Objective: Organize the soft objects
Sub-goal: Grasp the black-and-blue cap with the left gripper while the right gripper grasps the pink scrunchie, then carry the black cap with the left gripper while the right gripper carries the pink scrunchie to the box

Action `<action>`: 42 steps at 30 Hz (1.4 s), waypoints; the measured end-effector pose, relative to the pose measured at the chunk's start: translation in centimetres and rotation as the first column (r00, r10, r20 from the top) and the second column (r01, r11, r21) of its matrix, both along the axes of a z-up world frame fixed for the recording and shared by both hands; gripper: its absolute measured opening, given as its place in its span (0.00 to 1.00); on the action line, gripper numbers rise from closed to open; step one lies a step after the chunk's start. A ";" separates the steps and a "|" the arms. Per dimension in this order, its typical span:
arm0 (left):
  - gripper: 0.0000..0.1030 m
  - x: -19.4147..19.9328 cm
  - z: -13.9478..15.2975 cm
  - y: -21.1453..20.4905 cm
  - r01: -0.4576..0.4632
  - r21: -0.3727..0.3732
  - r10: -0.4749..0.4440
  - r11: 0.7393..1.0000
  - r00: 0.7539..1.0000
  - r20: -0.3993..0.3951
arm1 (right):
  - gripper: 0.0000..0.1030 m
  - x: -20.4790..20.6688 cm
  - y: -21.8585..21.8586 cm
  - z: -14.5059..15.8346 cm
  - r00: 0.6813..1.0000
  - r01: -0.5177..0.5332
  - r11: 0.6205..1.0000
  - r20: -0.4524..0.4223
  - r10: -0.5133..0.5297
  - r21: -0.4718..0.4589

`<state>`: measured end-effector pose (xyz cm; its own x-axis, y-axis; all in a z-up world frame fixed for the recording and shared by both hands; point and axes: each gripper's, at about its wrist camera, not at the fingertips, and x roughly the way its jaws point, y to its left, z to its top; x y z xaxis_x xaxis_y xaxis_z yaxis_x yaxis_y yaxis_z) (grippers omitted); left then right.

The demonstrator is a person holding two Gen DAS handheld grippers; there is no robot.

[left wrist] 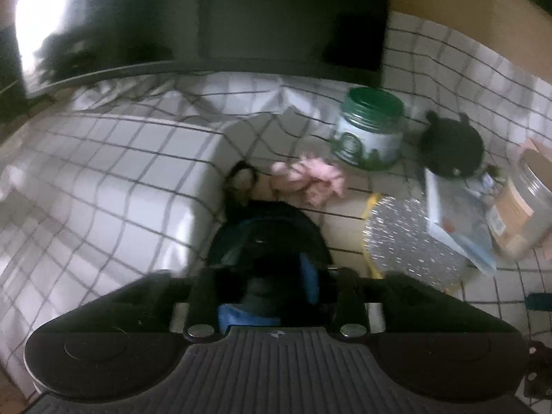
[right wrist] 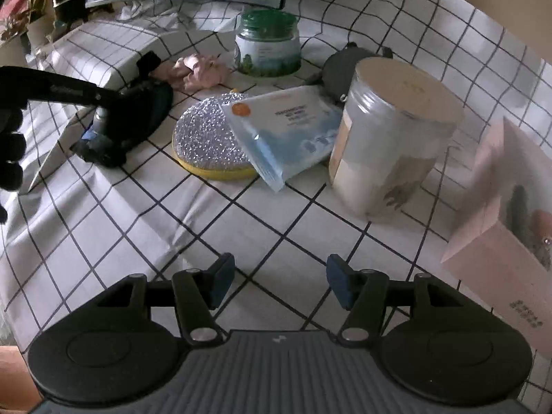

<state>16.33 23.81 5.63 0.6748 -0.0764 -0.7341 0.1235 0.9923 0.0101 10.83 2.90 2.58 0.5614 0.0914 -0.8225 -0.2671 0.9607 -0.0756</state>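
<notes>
Black soft thing [right wrist: 138, 120] sits by the box edge between the left gripper's [left wrist: 269, 276] jaws, pads look loose, not squeezing. Right gripper [right wrist: 277, 284] hangs open and empty. Looks early on: pink crumpled cloth [right wrist: 200, 70], dark plush [left wrist: 450, 148] and glittery round pad [right wrist: 210, 138] lie loose among hard jars on the checked cloth [right wrist: 276, 214].

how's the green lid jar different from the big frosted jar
The green-lid jar is short and squat, with a dark green screw lid and a white-and-green label. The frosted jar looks taller, with a pale lid and a tan label. Both stand upright on the checked cloth.
</notes>
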 end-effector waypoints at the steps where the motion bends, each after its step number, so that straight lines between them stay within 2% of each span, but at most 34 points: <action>1: 0.55 -0.1 -0.1 -0.3 0.016 0.004 -0.016 1.000 1.000 0.000 | 0.58 0.0 -0.1 -0.1 1.000 0.001 1.000 -0.002 -0.001 0.004; 3: 0.71 -0.1 -0.4 -1.0 0.051 0.017 -0.051 0.999 0.999 0.001 | 0.59 0.0 -0.3 -0.1 1.000 0.005 1.000 -0.005 -0.005 0.012; 4: 0.73 -0.2 -0.5 -1.2 0.071 0.022 -0.071 0.997 0.997 0.002 | 0.59 0.0 -0.3 -0.1 1.000 0.008 1.000 -0.005 -0.008 0.015; 6: 0.74 -0.3 -0.5 -1.2 0.081 0.018 -0.081 0.997 0.996 0.021 | 0.61 0.0 -0.4 -0.1 1.000 0.016 1.000 -0.005 -0.016 0.019; 8: 0.72 -0.6 -0.3 -0.6 0.061 -0.005 -0.061 0.998 0.996 0.061 | 0.62 0.0 -0.5 -0.2 1.000 0.020 1.000 -0.004 -0.020 0.022; 9: 0.71 -0.5 -0.4 -0.4 0.043 0.009 -0.044 0.999 0.997 0.071 | 0.64 0.0 -0.6 -0.2 1.000 0.024 0.999 -0.003 -0.024 0.025; 12: 0.72 0.7 -1.3 -0.1 0.000 0.049 0.000 0.999 1.000 0.007 | 0.67 0.1 -0.9 -0.3 0.999 0.036 0.999 -0.006 -0.036 0.035; 17: 0.82 2.5 -2.6 0.6 -0.022 0.005 0.022 1.000 0.998 -0.064 | 0.71 0.1 -1.2 -0.4 0.999 0.052 0.998 -0.009 -0.052 0.045; 19: 0.83 2.9 -3.0 0.9 -0.025 -0.024 0.024 0.999 0.997 -0.077 | 0.72 0.2 -1.2 -0.3 0.999 0.052 0.998 -0.013 -0.052 0.042; 22: 0.84 3.1 -3.0 0.8 -0.008 -0.012 0.007 1.000 0.997 -0.080 | 0.71 0.4 -0.6 0.0 1.000 0.026 1.000 -0.018 -0.025 0.015; 27: 0.82 2.5 -2.7 1.6 0.016 -0.061 -0.021 0.998 0.997 -0.080 | 0.71 0.8 0.8 3.5 0.995 -0.028 0.998 0.102 0.023 0.053; 29: 0.82 2.0 -2.3 2.4 0.030 -0.103 -0.037 0.994 0.997 -0.074 | 0.71 2.0 1.9 5.2 0.987 -0.042 0.996 0.156 0.030 0.076; 33: 0.80 0.8 -0.3 4.8 0.032 -0.161 -0.038 0.986 0.998 -0.040 | 0.71 6.3 4.4 6.7 0.986 -0.035 0.992 0.169 0.013 0.124; 37: 0.80 -0.1 2.0 7.6 0.023 -0.189 -0.022 0.982 1.000 0.011 | 0.71 11.0 7.6 5.5 0.990 0.022 0.985 0.133 -0.045 0.171; 42: 0.80 -0.3 3.1 11.3 -0.001 -0.225 0.009 0.974 0.999 0.036 | 0.71 15.7 11.4 2.1 0.994 0.105 0.967 0.005 -0.109 0.233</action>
<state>16.04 35.13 8.70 0.7013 -0.2329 -0.6737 0.1220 0.9704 -0.2085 26.53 14.27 4.71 0.5929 0.2169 -0.7756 -0.1624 0.9755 0.1486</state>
